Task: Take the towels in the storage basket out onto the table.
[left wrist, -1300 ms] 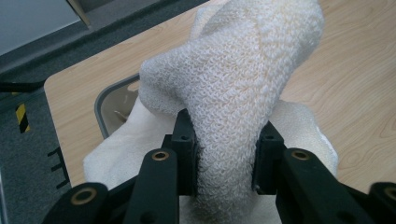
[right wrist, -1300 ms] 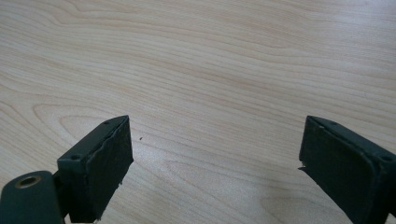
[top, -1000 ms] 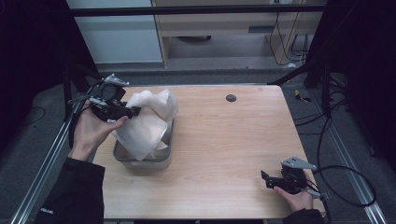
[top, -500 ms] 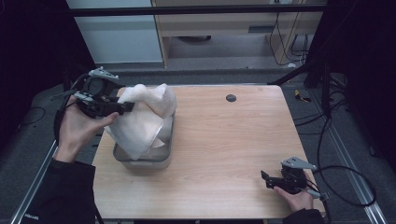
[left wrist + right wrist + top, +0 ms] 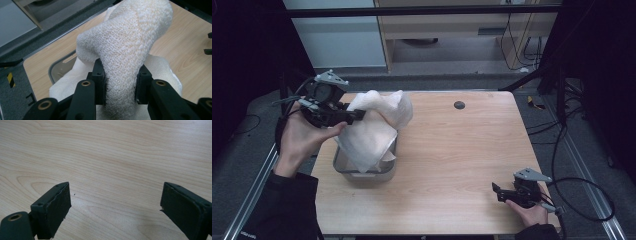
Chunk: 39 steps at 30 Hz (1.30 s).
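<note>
High view: white towel in grey tray, left gripper jaws clamping it; right gripper jaws apart.

A person's left hand is holding the left gripper above the table's left side, its jaws pinching a white towel. The towel is hanging from the jaws down into a grey metal tray sitting on the wooden table. The right gripper is resting near the table's front right corner, held by the right hand. A small dark round spot is showing near the far edge.
</note>
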{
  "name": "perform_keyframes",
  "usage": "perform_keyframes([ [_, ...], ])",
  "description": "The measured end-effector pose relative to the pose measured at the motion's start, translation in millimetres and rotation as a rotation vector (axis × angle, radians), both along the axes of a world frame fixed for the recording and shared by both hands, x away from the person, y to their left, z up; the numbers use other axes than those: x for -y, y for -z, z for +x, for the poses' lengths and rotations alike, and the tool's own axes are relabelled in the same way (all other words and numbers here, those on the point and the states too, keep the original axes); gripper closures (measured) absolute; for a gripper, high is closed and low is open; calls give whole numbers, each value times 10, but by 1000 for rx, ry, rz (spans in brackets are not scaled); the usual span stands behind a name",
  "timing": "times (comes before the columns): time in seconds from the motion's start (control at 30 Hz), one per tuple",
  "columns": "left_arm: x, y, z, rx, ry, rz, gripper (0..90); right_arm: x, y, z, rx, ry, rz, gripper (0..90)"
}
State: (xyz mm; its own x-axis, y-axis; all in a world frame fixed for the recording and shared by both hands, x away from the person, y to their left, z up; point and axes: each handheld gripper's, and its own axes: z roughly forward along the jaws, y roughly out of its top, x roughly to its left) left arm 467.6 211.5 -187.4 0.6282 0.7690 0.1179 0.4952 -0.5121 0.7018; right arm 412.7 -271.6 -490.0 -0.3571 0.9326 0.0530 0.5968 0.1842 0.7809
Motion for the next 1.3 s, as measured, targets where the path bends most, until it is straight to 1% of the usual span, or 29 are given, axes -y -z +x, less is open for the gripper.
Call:
perform_keyframes([
  [0.03, 39, -6, -8, 2, 8, -4, 680, 4, 3, 1, 4, 3, -4, 95],
  [0.17, 151, -44, -26, 7, 37, -1, 680, 15, -5, -6, 1, 8, 6, 95],
  [0.27, 248, -61, -36, 10, 55, -1, 680, 25, -9, -6, 6, 8, 1, 95],
  [0.53, 575, -102, -66, 14, 121, 25, 680, 42, -18, -12, 8, 12, 3, 94],
  [0.6, 644, -102, -76, 16, 133, 23, 680, 47, -18, -9, 10, 15, 4, 94],
  [0.63, 696, -99, -81, 14, 147, 33, 679, 50, -20, -7, 9, 15, 4, 93],
  [0.73, 815, -73, -81, 7, 171, 44, 679, 64, -22, -8, 16, 17, -1, 93],
  [0.8, 877, -57, -71, 4, 184, 50, 679, 65, -28, -14, 12, 26, 11, 93],
  [0.9, 998, -18, -52, 4, 202, 56, 679, 84, -32, -12, 17, 27, 12, 91],
  [1.07, 1176, 57, -16, -8, 237, 73, 679, 100, -32, -13, 22, 34, 10, 89],
  [1.2, 1289, 111, 10, -14, 256, 71, 680, 114, -29, -12, 24, 31, 5, 89],
  [1.3, 1380, 163, 37, -21, 269, 76, 679, 118, -34, -17, 21, 36, 13, 88],
])
